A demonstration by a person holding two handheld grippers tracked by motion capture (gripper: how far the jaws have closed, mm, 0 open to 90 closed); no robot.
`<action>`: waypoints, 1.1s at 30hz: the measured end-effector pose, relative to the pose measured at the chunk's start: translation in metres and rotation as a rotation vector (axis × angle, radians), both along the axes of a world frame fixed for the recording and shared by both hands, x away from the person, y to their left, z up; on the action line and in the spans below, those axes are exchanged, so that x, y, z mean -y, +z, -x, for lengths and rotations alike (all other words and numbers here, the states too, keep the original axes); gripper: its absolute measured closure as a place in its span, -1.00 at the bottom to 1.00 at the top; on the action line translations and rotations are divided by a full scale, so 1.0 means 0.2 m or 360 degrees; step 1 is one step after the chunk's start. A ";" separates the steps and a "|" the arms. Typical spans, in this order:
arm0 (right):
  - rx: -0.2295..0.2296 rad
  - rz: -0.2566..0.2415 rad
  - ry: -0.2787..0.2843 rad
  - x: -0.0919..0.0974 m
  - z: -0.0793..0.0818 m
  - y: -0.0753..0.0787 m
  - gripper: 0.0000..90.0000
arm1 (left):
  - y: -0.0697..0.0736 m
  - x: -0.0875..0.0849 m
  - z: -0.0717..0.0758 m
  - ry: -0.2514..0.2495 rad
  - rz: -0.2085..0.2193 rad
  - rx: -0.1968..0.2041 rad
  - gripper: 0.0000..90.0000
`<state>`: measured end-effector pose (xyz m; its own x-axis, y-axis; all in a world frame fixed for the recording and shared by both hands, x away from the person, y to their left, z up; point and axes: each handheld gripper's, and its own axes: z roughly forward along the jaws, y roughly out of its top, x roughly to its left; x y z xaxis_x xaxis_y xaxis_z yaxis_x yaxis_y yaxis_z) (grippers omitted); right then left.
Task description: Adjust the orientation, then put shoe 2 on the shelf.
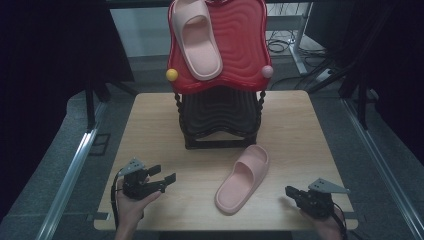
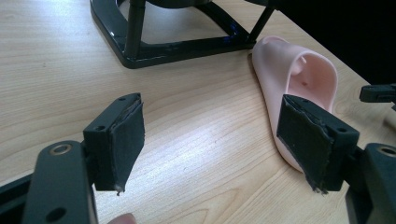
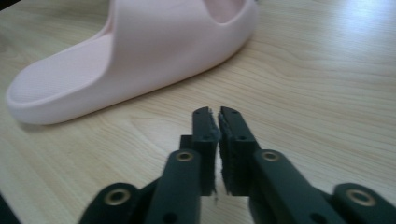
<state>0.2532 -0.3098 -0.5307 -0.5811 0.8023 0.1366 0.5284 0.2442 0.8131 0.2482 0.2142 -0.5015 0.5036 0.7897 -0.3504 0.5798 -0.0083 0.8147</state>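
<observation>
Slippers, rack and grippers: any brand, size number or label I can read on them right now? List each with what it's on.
None: no text can be read.
Slipper on the table: plain pink, no mark seen.
Slipper on the red rack top: plain.
Red rack top: ridges, no lettering.
Left gripper and right gripper: no labels seen.

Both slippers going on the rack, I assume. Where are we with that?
One pink slipper already lies on the rack's red top shelf. The second slipper is on the table, untouched. The left gripper is open, the right gripper shut and empty. Picking up and placing it remains.
</observation>
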 end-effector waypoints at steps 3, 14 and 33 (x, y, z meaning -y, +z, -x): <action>0.0011 0.0012 -0.0069 0.01 -0.01 0.00 0.41 | 0.00 0.02 0.00 -0.0004 -0.0011 0.0003 -0.48; -0.0042 -0.0021 -0.0167 0.09 -0.05 -0.02 -0.06 | -0.01 0.27 -0.06 -0.0083 -0.0095 -0.0020 -0.46; -0.0054 -0.0052 -0.0239 0.11 -0.05 -0.03 -0.15 | -0.01 0.74 -0.24 -0.0282 -0.0139 0.0014 0.01</action>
<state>0.2637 -0.3315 -0.5367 -0.4497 0.8745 0.1817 0.5842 0.1341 0.8004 0.2952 0.0664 -0.5040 0.6400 0.7157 -0.2794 0.5558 -0.1801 0.8116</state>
